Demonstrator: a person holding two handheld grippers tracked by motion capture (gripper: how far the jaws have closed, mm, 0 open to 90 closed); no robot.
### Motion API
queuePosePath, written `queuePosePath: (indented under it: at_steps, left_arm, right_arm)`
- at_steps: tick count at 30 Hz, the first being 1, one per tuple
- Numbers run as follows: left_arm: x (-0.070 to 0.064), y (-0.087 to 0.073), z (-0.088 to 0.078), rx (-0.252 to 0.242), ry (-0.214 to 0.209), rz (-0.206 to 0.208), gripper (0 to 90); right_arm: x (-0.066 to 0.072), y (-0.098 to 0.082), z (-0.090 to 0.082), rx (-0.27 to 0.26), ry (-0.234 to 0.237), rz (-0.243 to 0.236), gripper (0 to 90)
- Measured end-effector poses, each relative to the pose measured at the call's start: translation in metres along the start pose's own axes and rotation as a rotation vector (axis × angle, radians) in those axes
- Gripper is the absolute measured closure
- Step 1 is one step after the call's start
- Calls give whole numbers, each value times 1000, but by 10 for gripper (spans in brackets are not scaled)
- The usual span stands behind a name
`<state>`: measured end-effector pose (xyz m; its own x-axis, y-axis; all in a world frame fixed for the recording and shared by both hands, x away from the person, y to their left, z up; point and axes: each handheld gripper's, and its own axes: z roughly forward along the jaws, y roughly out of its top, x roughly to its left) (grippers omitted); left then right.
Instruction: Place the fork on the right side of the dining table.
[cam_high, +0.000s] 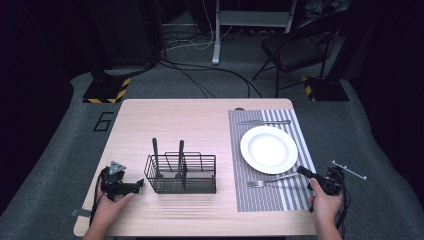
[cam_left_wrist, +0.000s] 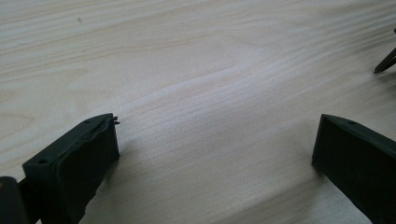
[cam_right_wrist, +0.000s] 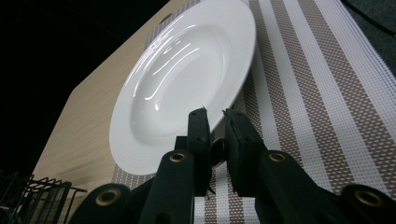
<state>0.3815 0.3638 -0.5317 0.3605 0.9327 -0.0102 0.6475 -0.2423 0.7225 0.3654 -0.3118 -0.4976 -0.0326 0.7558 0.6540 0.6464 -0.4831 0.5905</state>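
Right hand-held gripper (cam_high: 306, 173) clamped on slim silver fork (cam_high: 267, 180) handle; left hand-held gripper (cam_high: 137, 185) wide apart, empty.

A pale wood table (cam_high: 200, 120) set with a few things.
A striped placemat (cam_high: 290, 192) covers its right part, reaching from near the far edge toward the near one. On the bare wood left of the mat stands a black wire caddy (cam_high: 181, 175), roughly mid-table, with two dark handles standing up out of it. A white plate (cam_high: 268, 149) rests on the mat, with a fork (cam_high: 270, 180) lying just before it and a knife (cam_high: 264, 122) beyond it.
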Motion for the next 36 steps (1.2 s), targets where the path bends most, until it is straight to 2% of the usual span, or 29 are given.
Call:
queuePosePath:
  at_steps: [1, 4, 9, 18, 20, 21, 25, 36]
  left_arm:
    - [0, 0, 0, 0, 0, 1, 1]
    - [0, 0, 0, 1, 0, 2, 1]
    - [0, 0, 0, 1, 0, 1, 1]
    - [0, 0, 0, 0, 0, 0, 1]
    - [0, 0, 0, 0, 0, 1, 1]
    - [0, 0, 0, 0, 0, 0, 1]
    - [0, 0, 0, 0, 0, 2, 1]
    - [0, 0, 0, 0, 0, 1, 1]
  right_arm:
    - [-1, 0, 1, 3, 3, 25, 802]
    - [-7, -1, 3, 11, -5, 50, 800]
    - [-12, -4, 5, 10, -13, 83, 797]
    - [-19, -9, 11, 25, 4, 125, 794]
    - [-20, -10, 11, 36, 5, 159, 792]
    - [-23, -10, 12, 28, 4, 142, 791]
    - [-25, -11, 14, 31, -1, 151, 784]
    - [-25, -12, 17, 40, -68, 143, 763]
